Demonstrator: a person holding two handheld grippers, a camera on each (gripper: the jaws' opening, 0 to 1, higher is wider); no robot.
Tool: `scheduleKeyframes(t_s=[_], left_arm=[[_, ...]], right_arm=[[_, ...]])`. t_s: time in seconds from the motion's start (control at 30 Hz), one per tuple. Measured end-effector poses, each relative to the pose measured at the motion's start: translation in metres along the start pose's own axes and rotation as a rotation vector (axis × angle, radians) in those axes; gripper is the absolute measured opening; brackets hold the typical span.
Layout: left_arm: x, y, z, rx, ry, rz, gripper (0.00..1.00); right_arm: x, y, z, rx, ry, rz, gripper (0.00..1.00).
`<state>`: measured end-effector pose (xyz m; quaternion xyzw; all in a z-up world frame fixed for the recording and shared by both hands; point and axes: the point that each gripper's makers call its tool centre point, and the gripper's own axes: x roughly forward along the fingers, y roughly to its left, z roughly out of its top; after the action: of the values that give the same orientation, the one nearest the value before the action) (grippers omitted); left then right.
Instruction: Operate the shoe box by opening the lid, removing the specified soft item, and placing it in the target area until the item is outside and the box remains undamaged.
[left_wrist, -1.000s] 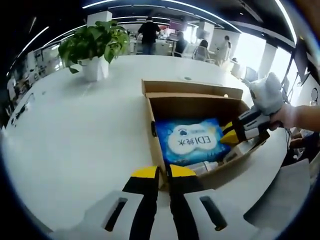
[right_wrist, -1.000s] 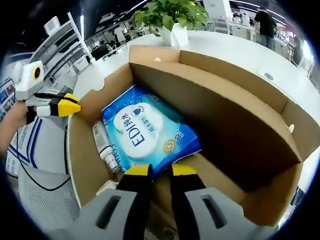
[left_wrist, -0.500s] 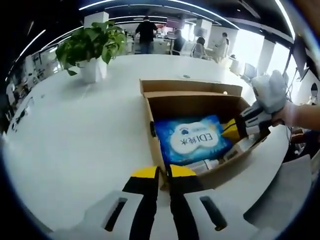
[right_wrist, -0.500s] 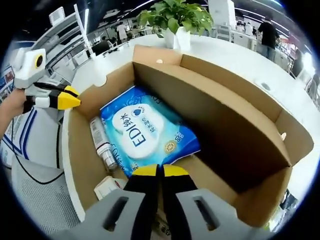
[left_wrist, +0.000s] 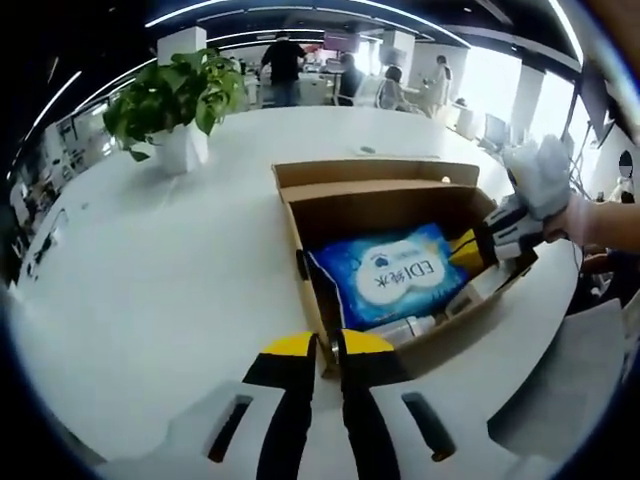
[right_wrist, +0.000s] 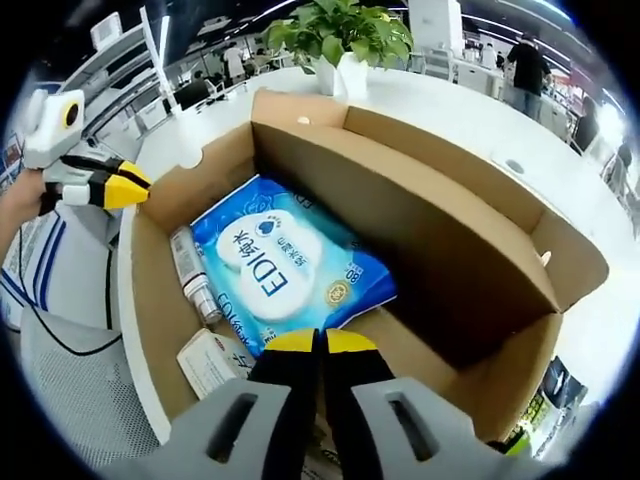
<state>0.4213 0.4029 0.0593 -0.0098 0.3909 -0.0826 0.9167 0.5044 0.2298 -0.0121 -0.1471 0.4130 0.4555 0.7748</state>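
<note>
Left gripper view: in the upper left of the frame a potted plant (left_wrist: 172, 105) in a white pot stands on the broad white table (left_wrist: 150, 270), well apart from the open cardboard shoe box (left_wrist: 385, 200) at frame centre. At the bottom centre the left gripper (left_wrist: 318, 345) rises with its yellow-tipped jaws close together, a thin gap between them, holding nothing and lying just in front of the box's near corner. Inside the box a blue pack of wipes (left_wrist: 392, 278) lies tilted, with a small bottle (left_wrist: 405, 328) and a small white carton beside its lower edge. At the right of the frame the right gripper (left_wrist: 468, 250), held by a person's hand (left_wrist: 580, 222), reaches over the box wall, its yellow tip at the right edge of the pack. People stand far back at the top. In the right gripper view, the left gripper (right_wrist: 125, 185) sits at the upper left, outside the box's left wall, jaws together. The bottle (right_wrist: 192, 280) and the white carton (right_wrist: 212, 360) lie along the left wall, beside the pack of wipes (right_wrist: 285, 272) at frame centre. At the bottom centre the right gripper (right_wrist: 320, 342) has its jaws pressed together at the pack's near edge; whether they pinch it cannot be told. The open lid flap (right_wrist: 430, 240) stands at the right, and the plant (right_wrist: 335, 40) shows at the top.
</note>
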Motion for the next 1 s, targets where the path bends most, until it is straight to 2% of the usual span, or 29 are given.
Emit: scheduleKeyframes(t_s=[0.27,0.33,0.47,0.63,1.0], left_arm=[[-0.004,-0.009,0.017,0.050,0.005,-0.024,0.12],[-0.001,-0.014,0.022,0.074,0.002,-0.036,0.13],[0.010,-0.021,0.025,0.109,0.032,-0.048,0.15],[0.026,-0.031,0.025,0.124,0.067,-0.076,0.15],[0.061,-0.034,0.015,0.146,0.176,-0.051,0.14]], right_arm=[[-0.005,-0.004,-0.003,0.024,0.001,-0.009,0.00],[-0.006,-0.004,-0.003,0.023,0.000,-0.011,0.00],[-0.006,-0.004,-0.003,0.025,0.000,-0.012,0.00],[-0.006,-0.004,-0.004,0.029,0.002,-0.014,0.00],[-0.006,-0.005,-0.005,0.009,0.008,-0.022,0.00]])
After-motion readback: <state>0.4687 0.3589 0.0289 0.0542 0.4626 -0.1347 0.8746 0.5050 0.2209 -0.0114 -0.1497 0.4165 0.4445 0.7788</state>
